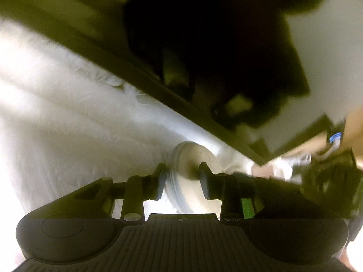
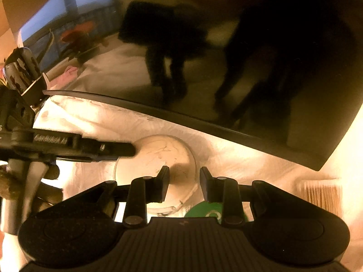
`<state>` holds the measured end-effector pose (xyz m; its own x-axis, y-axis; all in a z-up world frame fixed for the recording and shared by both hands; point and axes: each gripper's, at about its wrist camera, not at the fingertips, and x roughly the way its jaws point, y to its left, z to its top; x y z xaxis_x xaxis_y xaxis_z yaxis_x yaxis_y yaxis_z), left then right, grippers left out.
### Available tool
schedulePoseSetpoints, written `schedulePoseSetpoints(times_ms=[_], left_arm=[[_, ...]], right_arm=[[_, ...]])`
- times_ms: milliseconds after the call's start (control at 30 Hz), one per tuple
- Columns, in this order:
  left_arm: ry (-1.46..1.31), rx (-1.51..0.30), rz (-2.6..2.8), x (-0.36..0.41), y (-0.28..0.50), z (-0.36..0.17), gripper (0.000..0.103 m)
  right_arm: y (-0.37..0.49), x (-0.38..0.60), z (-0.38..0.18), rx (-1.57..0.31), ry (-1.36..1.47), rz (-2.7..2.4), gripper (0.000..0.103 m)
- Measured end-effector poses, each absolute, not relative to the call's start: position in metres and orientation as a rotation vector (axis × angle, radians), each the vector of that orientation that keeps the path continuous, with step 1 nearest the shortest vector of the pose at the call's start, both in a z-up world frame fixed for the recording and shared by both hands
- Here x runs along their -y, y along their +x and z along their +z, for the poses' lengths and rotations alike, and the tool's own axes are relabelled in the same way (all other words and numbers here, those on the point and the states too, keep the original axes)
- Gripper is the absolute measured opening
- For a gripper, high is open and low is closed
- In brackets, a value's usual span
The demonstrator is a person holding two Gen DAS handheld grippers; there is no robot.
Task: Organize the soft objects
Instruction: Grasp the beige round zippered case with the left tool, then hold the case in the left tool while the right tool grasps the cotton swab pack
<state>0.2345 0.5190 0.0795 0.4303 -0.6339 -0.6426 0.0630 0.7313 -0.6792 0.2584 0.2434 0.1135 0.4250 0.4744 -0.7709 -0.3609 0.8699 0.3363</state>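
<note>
A cream round pad-like thing (image 1: 192, 156) lies on a white fluffy cloth (image 1: 68, 124). My left gripper (image 1: 183, 179) stands open around its near rim: one finger is beside the rim and the other over its top face, and neither pad is seen pressing. In the right wrist view the same round thing (image 2: 154, 156) sits just beyond my right gripper (image 2: 184, 179). Its jaws are a little apart over the near side of the round thing. The left gripper (image 2: 129, 153) comes in from the left and its tip is at the rim.
A large dark glossy screen (image 2: 249, 68) leans over the cloth (image 2: 238, 158) right behind the round thing. A green object (image 2: 204, 213) lies under my right gripper. A box of thin wooden sticks (image 2: 320, 195) stands at the right.
</note>
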Motion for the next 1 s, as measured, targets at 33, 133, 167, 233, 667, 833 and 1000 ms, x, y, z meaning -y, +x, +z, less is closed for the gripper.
schedulePoseSetpoints(times_ms=[33,133,167,233,667,833,1000], left_arm=[[-0.626,-1.050,-0.467,-0.518,0.236,0.080,0.038],[-0.629,-1.045,-0.436,-0.510,0.242,0.079,0.040],[-0.636,-1.045,-0.439,-0.507,0.244,0.077,0.040],[-0.658,-1.068,-0.466,-0.501,0.245,0.074,0.046],[-0.637,-1.064,-0.516,-0.486,0.232,0.071,0.054],[-0.610,-1.018,-0.416,-0.485,0.208,0.084,0.051],[-0.543,-0.891,-0.358,-0.467,0.177,0.109,0.043]], right_arm=[[0.259,-0.244,0.113,-1.005,0.128,0.524,0.029],[0.258,-0.245,0.113,-1.002,0.118,0.520,0.029],[0.258,-0.246,0.112,-1.003,0.119,0.523,0.029],[0.258,-0.246,0.112,-1.005,0.123,0.527,0.028],[0.245,-0.217,0.129,-0.943,0.135,0.562,0.025],[0.218,-0.164,0.178,-0.803,0.060,0.568,0.030],[0.218,-0.096,0.201,-0.764,0.023,0.432,0.059]])
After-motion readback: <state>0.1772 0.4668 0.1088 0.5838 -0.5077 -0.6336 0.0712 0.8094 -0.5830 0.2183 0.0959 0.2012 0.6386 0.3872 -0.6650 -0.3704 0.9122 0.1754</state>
